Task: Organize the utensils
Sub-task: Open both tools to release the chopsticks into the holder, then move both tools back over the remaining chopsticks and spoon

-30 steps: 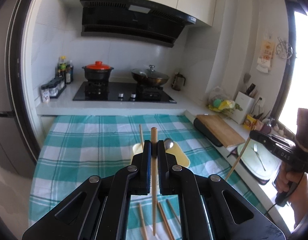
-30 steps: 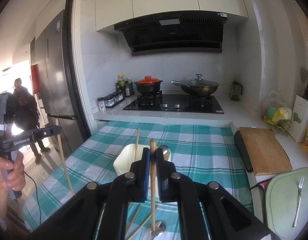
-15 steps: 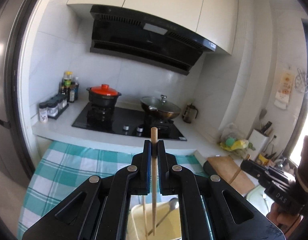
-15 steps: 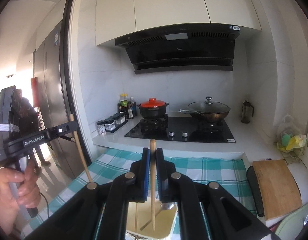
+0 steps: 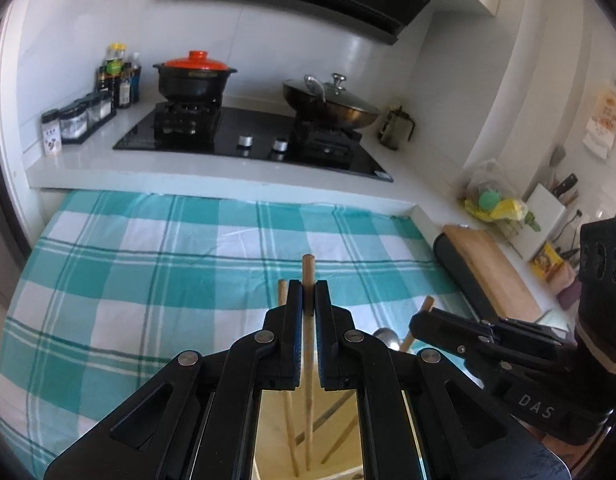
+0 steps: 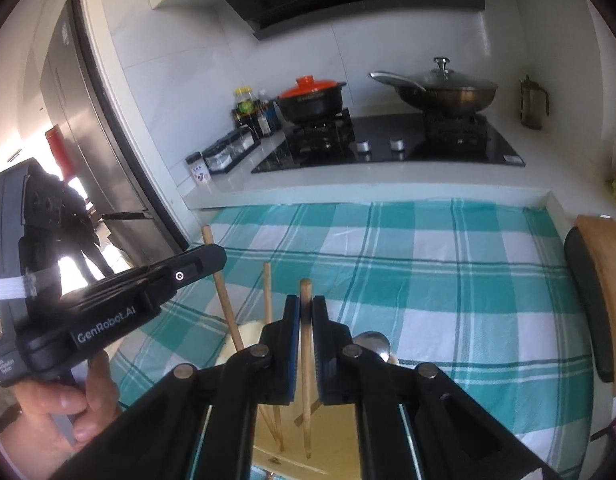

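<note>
Both grippers have dropped toward the yellow holder (image 5: 268, 432) below their jaws, the left gripper (image 5: 306, 300) and right gripper (image 6: 305, 312) each clamping one light, stiff, slippery wooden chopstick (image 5: 308, 344) near its upper end, tips inside the holder.

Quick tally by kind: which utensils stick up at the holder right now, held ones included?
Chopsticks: 3 (one in left gripper, one in right gripper, one loose)
Spoon: 1
Total: 4
</note>
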Action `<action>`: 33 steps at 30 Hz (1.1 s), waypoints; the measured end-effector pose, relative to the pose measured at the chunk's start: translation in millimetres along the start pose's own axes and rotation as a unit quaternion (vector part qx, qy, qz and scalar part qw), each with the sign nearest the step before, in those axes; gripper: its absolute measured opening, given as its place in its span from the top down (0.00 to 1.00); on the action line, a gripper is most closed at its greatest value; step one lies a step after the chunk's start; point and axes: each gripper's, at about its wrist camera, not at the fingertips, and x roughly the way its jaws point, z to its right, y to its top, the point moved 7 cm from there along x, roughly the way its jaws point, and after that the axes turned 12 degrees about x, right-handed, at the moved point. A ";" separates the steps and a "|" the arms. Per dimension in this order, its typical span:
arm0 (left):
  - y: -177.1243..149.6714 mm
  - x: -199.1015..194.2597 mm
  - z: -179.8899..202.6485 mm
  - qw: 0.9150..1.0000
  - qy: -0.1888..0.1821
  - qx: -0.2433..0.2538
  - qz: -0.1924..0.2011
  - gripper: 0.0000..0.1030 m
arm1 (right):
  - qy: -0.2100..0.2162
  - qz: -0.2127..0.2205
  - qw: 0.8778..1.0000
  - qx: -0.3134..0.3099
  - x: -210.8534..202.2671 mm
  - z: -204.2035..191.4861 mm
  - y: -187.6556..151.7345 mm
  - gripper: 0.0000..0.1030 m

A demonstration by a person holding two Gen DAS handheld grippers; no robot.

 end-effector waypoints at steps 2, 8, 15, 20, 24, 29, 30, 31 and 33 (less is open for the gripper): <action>-4.7 3.0 1.2 1.000 0.006 0.000 -0.006 0.95 | -0.004 -0.009 1.000 0.007 10.0 3.6 -2.7 0.91; -8.9 -18.8 -3.2 1.000 0.022 0.012 -0.002 0.53 | -0.008 0.007 1.000 0.016 0.2 5.6 -0.1 0.58; -35.4 -78.1 -16.2 0.996 0.071 0.042 -0.040 0.34 | -0.039 0.009 0.999 -0.013 -54.3 0.2 -21.2 0.56; -85.2 -128.0 -15.9 0.993 0.067 0.067 -0.063 0.25 | -0.075 0.001 0.996 -0.054 -105.8 1.8 -68.1 0.56; -141.2 -164.8 -11.1 0.992 0.075 0.074 -0.074 0.22 | -0.099 -0.002 0.992 -0.084 -151.3 6.5 -124.8 0.56; -218.8 -192.3 6.5 0.993 0.088 0.046 -0.069 0.18 | -0.142 0.023 0.984 -0.103 -199.3 22.1 -208.9 0.56; -234.4 -193.8 12.3 0.993 0.088 0.035 -0.066 0.18 | -0.151 0.033 0.983 -0.100 -206.2 26.2 -227.6 0.56; -249.5 -195.3 18.2 0.994 0.088 0.026 -0.065 0.18 | -0.158 0.041 0.982 -0.094 -210.9 30.0 -244.4 0.56; -276.4 -195.1 30.9 0.994 0.093 0.015 -0.060 0.18 | -0.168 0.052 0.982 -0.067 -217.2 40.7 -282.0 0.56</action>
